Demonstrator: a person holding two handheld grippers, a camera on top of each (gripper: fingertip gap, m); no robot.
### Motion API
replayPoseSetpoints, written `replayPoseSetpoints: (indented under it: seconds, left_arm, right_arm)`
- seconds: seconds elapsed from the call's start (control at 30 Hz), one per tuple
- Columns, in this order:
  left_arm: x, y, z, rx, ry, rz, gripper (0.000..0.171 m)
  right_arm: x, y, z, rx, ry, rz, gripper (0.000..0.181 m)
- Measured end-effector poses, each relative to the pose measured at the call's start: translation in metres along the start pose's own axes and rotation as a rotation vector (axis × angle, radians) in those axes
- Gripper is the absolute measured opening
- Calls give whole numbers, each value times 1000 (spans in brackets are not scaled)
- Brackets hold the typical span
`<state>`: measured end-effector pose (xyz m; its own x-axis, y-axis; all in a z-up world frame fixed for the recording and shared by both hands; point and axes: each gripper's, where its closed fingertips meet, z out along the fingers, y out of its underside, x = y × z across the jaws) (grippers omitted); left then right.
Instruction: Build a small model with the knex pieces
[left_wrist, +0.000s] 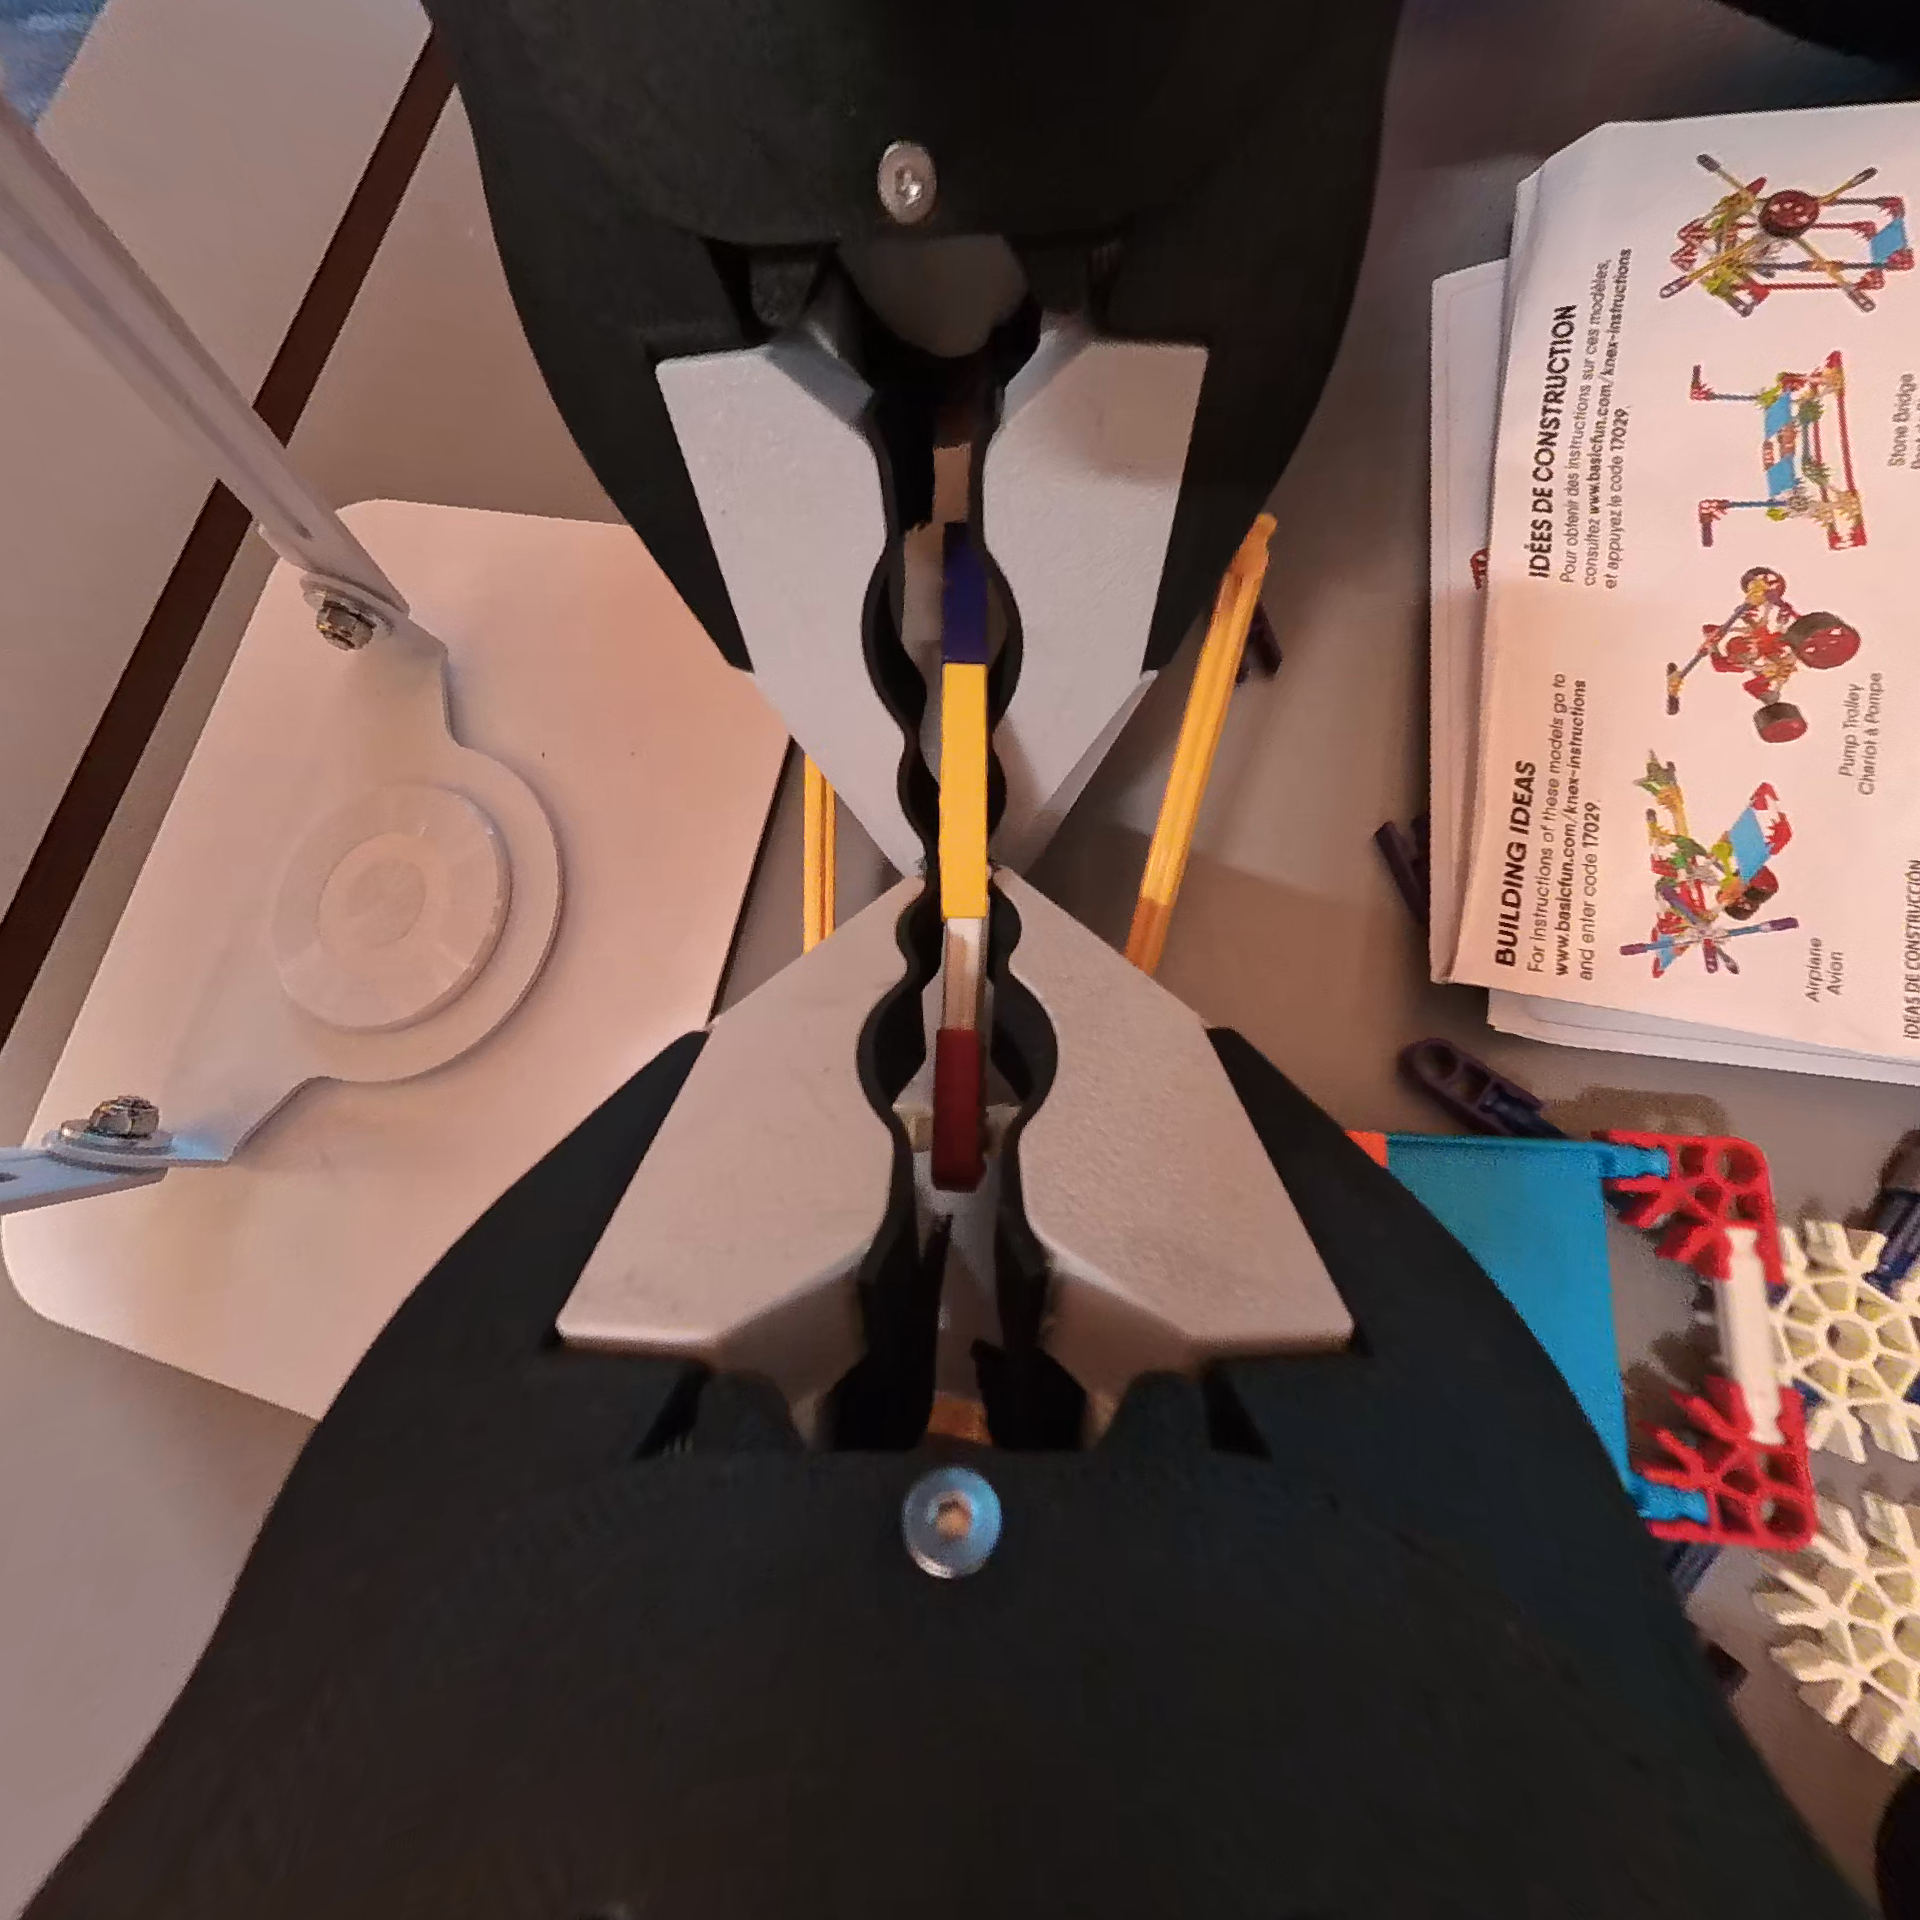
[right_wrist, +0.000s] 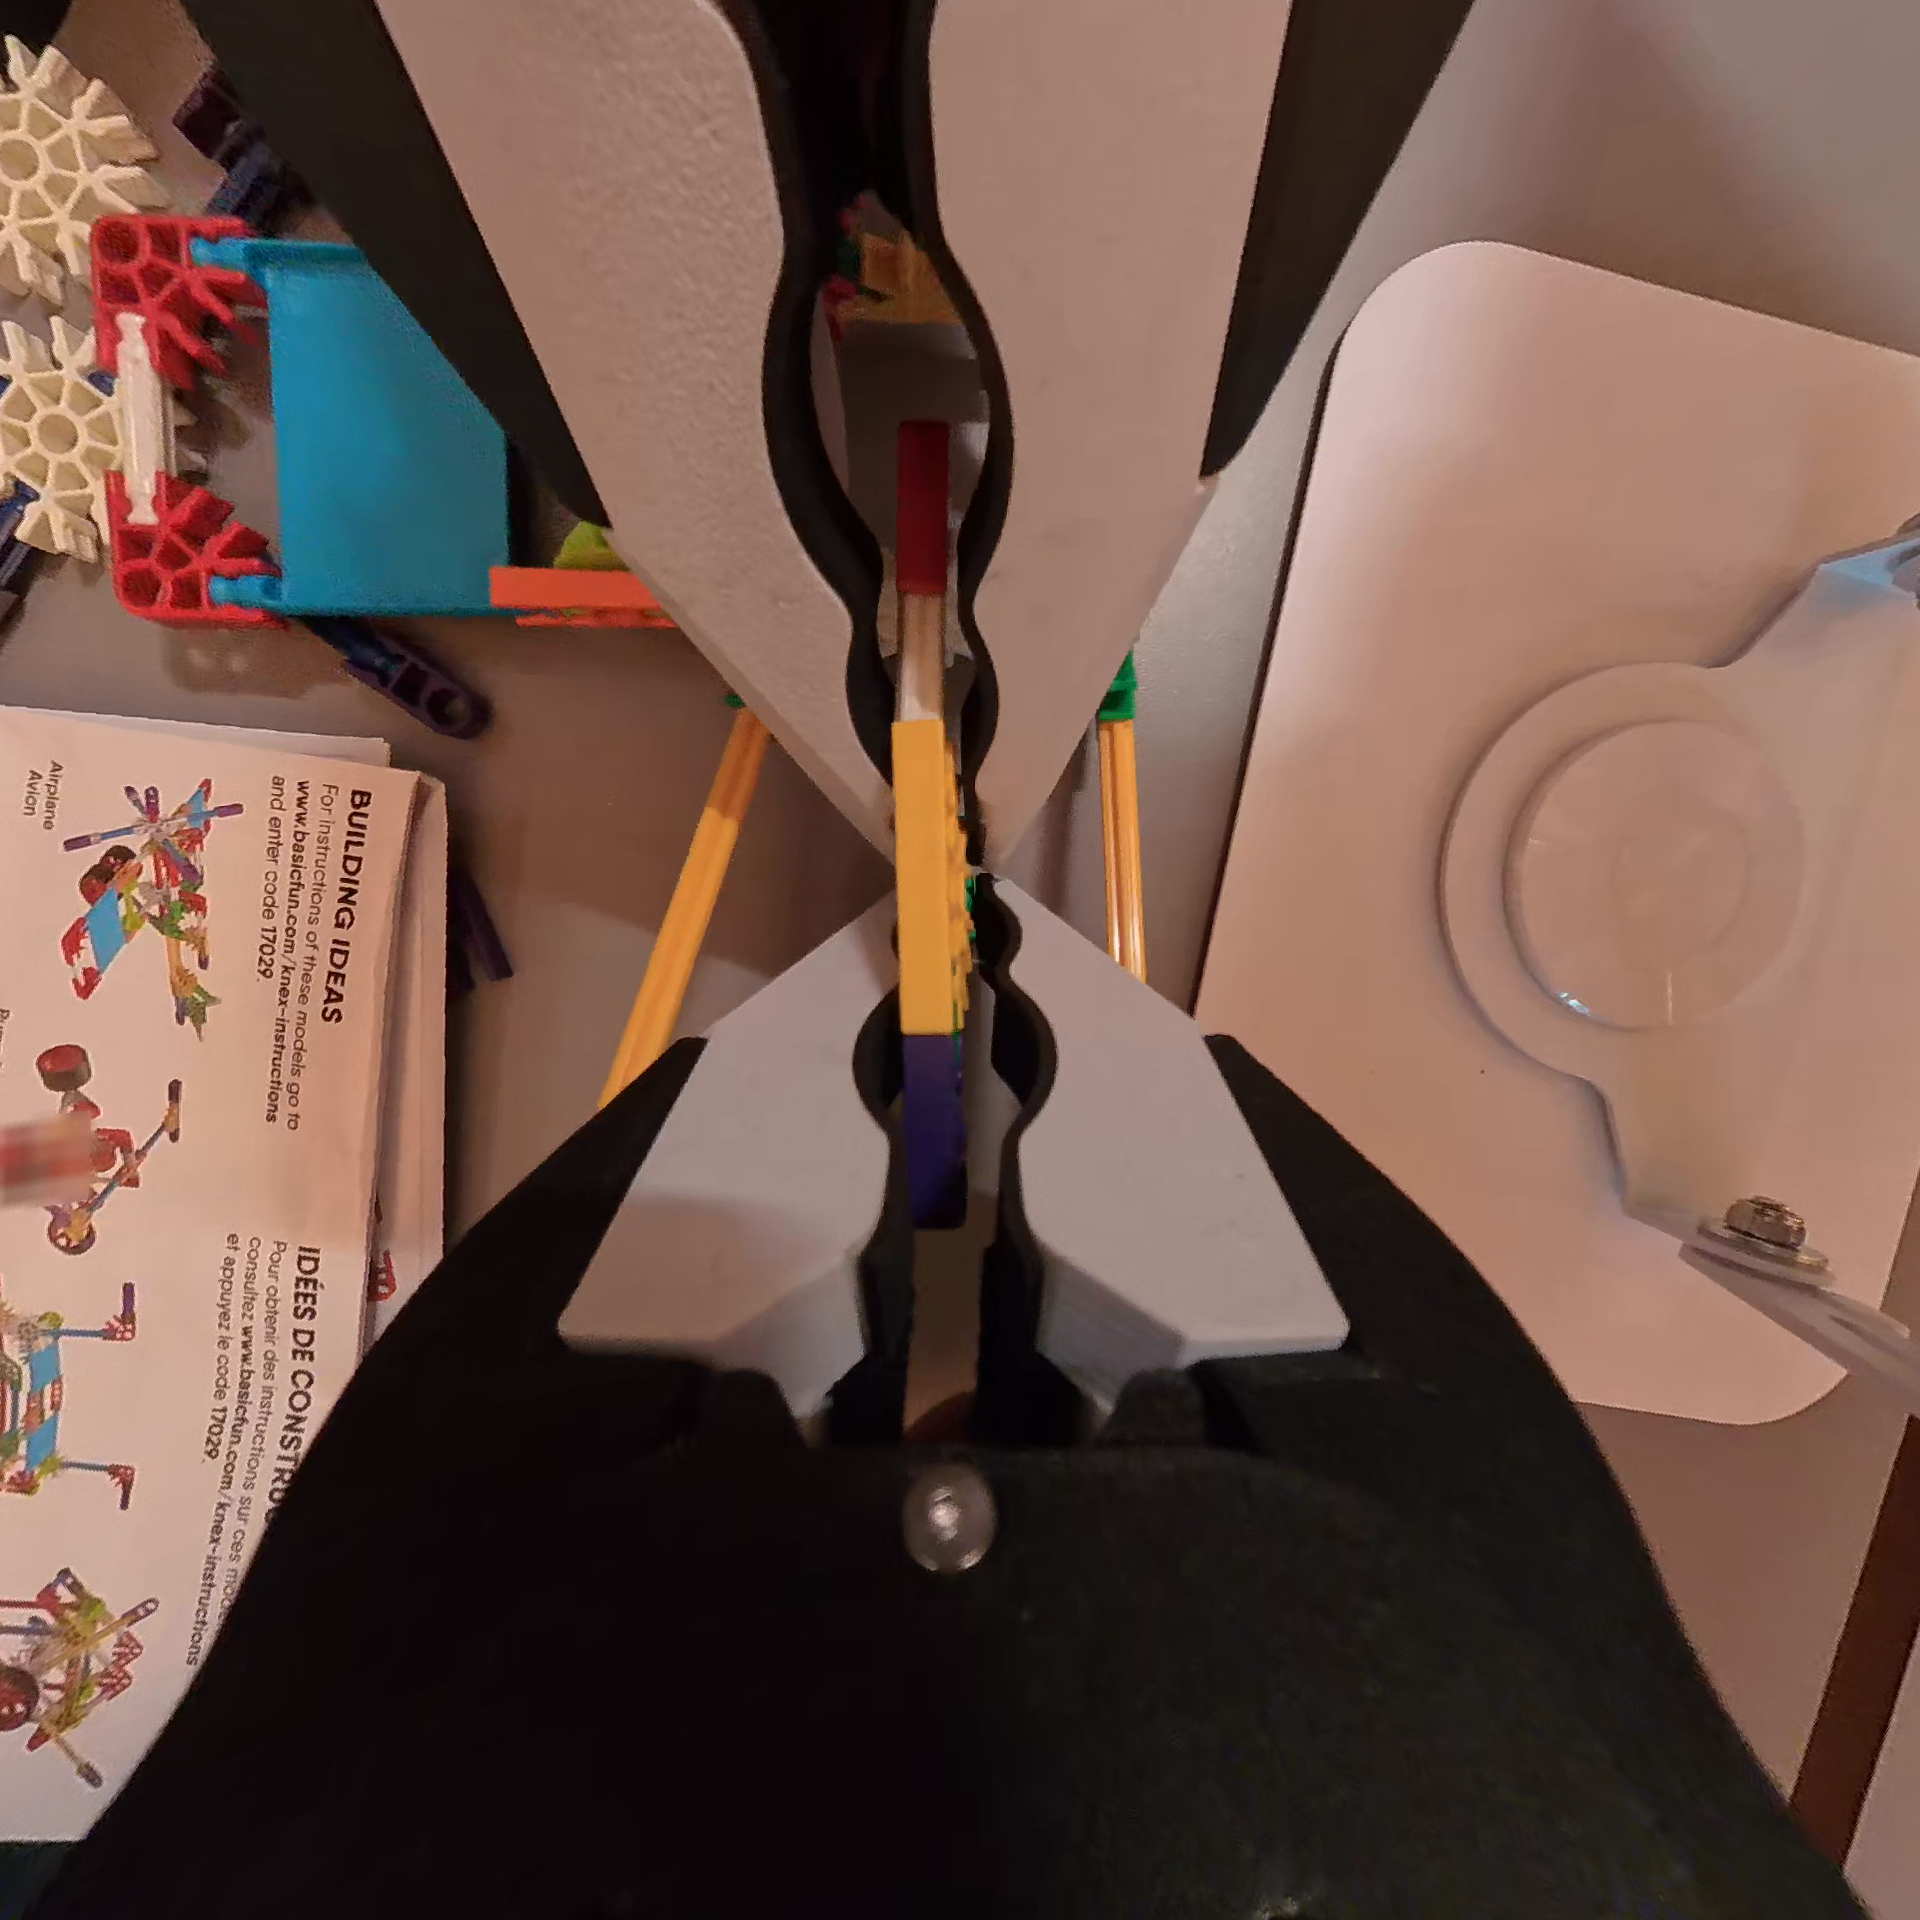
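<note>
A thin toy-piece assembly (left_wrist: 963, 790) runs in a line: dark red end, white rod, yellow part, dark blue end. My left gripper (left_wrist: 961, 883) comes in from the bottom of the left wrist view, shut on the red end (left_wrist: 956, 1107) and the white rod. My right gripper (right_wrist: 940, 883) is shut on the blue end (right_wrist: 932, 1127) and part of the yellow part (right_wrist: 925, 873). The two grippers face each other with fingertips nearly touching. Each also shows at the top of the other's view, the right one (left_wrist: 961, 623) and the left one (right_wrist: 925, 520).
Yellow rods (left_wrist: 1195, 748) with a green connector (right_wrist: 1119, 694) lie under the grippers. A printed booklet (left_wrist: 1683, 582), a blue panel with red connectors (left_wrist: 1507, 1278), white snowflake connectors (left_wrist: 1849, 1340) and purple pieces (left_wrist: 1455, 1070) lie to one side. A white metal base plate (left_wrist: 364, 935) lies on the other. Both grippers' tips are close together, under 4 cm apart.
</note>
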<state>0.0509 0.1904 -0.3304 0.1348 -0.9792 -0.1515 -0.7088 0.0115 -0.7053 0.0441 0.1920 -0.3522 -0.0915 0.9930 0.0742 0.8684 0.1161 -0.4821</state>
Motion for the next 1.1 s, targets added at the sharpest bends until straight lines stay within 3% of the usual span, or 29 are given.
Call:
replayPoseSetpoints:
  seconds: [0.77, 1.1]
  left_arm:
    - [-6, 3, -3, 25, -1, -32, 2]
    - [-3, 3, 0, 14, -9, -37, 10]
  right_arm:
    - [5, -5, -2, 175, -53, 39, 5]
    - [4, -4, -4, 126, -36, 12, 4]
